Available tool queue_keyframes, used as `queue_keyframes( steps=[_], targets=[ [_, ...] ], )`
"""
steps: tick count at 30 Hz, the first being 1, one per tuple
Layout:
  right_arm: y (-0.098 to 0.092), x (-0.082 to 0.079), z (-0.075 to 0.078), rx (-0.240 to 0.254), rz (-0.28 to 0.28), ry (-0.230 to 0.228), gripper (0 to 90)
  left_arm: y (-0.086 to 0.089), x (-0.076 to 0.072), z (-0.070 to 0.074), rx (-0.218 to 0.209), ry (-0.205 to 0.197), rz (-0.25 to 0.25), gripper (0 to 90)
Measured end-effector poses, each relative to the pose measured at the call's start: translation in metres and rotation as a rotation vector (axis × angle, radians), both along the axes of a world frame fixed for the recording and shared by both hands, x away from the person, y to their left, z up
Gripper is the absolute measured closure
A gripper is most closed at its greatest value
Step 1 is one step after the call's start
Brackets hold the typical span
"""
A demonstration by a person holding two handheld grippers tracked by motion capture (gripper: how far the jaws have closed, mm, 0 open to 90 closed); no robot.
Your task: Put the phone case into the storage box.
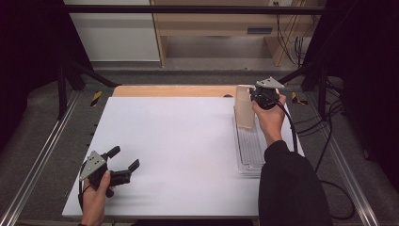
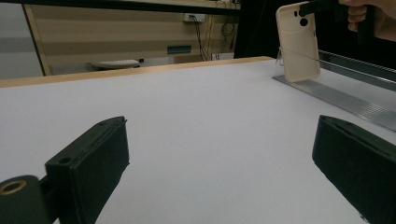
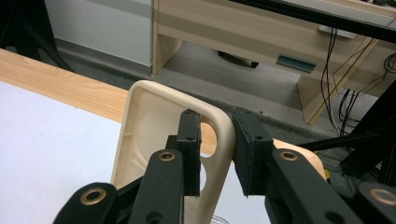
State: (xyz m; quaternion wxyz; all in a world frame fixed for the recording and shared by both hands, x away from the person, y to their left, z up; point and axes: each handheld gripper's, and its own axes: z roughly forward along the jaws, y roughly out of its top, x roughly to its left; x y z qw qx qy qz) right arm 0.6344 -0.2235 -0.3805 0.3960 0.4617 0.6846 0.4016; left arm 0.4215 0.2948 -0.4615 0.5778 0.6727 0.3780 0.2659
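Observation:
A cream phone case [image 1: 243,110] stands upright at the far end of a clear plastic tray [image 1: 249,155] on the right side of the white table. My right gripper [image 1: 254,97] is shut on the case's top edge. In the right gripper view one jaw sits inside the phone case [image 3: 140,126] and the other outside, pinching its rim near the camera cut-out, with my right gripper [image 3: 217,135] tilted down. My left gripper [image 1: 125,157] rests near the front left of the table, open with nothing between its jaws. From the left gripper [image 2: 222,126], the phone case [image 2: 299,44] shows far right.
The white board [image 1: 179,150] lies on a wooden table whose edge [image 1: 174,90] shows at the back. Metal rails [image 1: 37,160] run along both sides. A wooden desk [image 1: 226,23] and cables [image 1: 329,117] stand beyond the table. The tray [image 2: 345,100] stretches along the right edge.

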Motion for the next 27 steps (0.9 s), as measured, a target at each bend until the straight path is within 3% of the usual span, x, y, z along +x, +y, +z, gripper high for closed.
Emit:
queue_keyframes(
  steps=[16, 27],
  targets=[
    [-0.0001, -0.0001, -0.0003, 0.015, 0.004, 0.002, 72.9, -0.0003, -0.0002, 0.0001, 0.002, 0.0, -0.002, 3.5],
    [0.0005, 0.0012, -0.0005, 0.041, -0.011, 0.001, 57.7, 0.0, -0.0004, 0.0004, 0.002, -0.002, -0.001, 3.4]
  ],
)
